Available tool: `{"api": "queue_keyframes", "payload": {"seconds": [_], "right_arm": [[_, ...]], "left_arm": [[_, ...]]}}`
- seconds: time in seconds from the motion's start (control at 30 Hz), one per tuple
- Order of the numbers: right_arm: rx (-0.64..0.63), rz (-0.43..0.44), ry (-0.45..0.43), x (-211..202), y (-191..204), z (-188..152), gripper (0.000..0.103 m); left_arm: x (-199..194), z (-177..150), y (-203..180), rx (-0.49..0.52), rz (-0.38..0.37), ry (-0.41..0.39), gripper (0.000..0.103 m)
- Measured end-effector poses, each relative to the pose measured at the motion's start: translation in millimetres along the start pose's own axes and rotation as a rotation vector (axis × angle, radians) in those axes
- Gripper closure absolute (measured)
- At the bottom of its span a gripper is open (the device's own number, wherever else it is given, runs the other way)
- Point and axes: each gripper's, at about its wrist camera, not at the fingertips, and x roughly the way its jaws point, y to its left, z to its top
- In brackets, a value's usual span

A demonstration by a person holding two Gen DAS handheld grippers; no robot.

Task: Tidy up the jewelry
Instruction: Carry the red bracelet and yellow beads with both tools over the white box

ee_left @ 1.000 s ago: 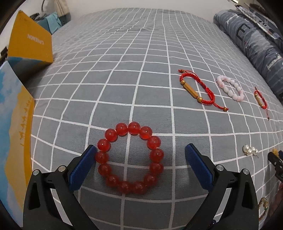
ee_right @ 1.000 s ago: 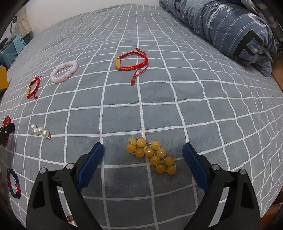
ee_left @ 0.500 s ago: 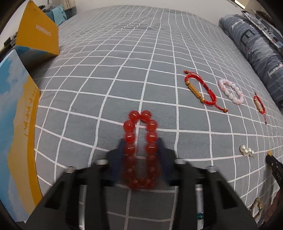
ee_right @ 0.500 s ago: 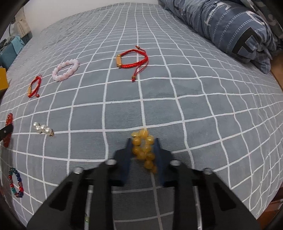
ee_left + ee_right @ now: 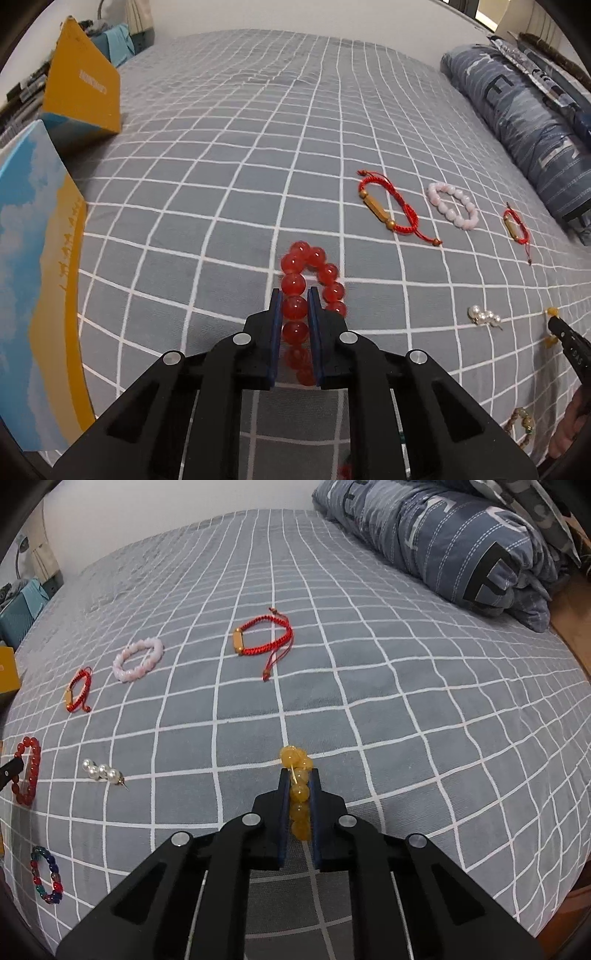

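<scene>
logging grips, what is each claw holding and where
Left claw: red round-bead bracelet, pinched across one side's beads. Right claw: yellow amber-bead bracelet, squeezed flat along its length.

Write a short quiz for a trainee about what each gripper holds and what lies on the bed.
1. True or false: the left hand-held gripper is shut on the red bead bracelet.
2. What does the right hand-held gripper hold: A pink bead bracelet, B yellow bead bracelet, C pearl pin?
3. Fill in: the checked bedsheet is grey with ____ lines.

Key: 1 true; 2 B; 3 white.
</scene>
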Motion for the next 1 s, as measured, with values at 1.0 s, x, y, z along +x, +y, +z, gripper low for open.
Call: {"api": "queue_keyframes", "payload": {"seconds": [1.0], "right_arm": [[-0.021, 0.045, -0.205, -60, 12, 5, 0.094]], "left_arm": [[-82, -10, -27, 0.082, -0.064, -0.228, 0.09]]}}
